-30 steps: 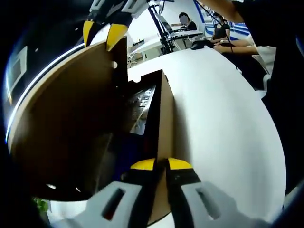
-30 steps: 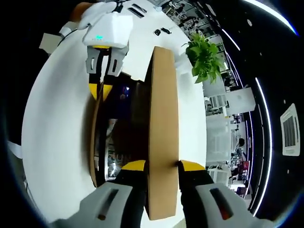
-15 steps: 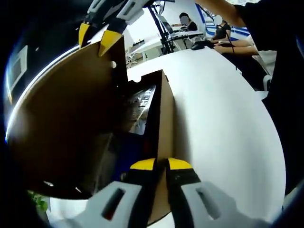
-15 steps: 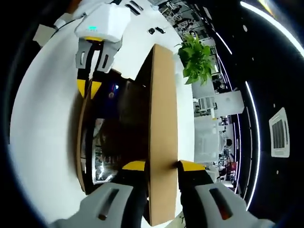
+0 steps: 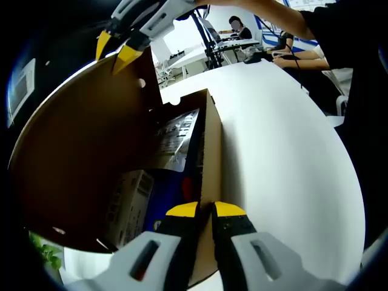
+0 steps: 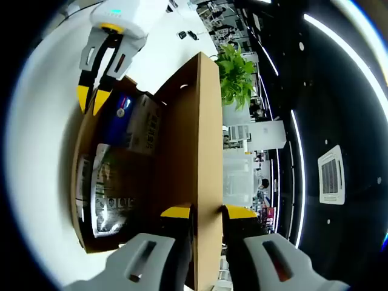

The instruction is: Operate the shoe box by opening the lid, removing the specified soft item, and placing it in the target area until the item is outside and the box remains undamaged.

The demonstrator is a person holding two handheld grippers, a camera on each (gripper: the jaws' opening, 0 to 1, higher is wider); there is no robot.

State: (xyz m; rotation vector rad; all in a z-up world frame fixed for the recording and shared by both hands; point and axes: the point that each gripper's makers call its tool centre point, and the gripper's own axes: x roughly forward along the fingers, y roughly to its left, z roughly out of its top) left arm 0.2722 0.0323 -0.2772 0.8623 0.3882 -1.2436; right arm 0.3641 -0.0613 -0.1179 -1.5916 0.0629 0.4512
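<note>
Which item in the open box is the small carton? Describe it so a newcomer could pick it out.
On the white table sits the cardboard shoe box, lid raised. At the end pinched by the left gripper, a pale printed carton lies beside a blue item. Its boxy shape separates it from the shiny plastic-wrapped pack.

A brown cardboard shoe box (image 5: 209, 157) sits on a white round tabletop (image 5: 285, 145). The left gripper (image 5: 205, 209) pinches its side wall with jaws closed; the right gripper (image 5: 115, 51) holds up the raised cardboard lid (image 5: 79, 151). Packaged items lie inside.
</note>
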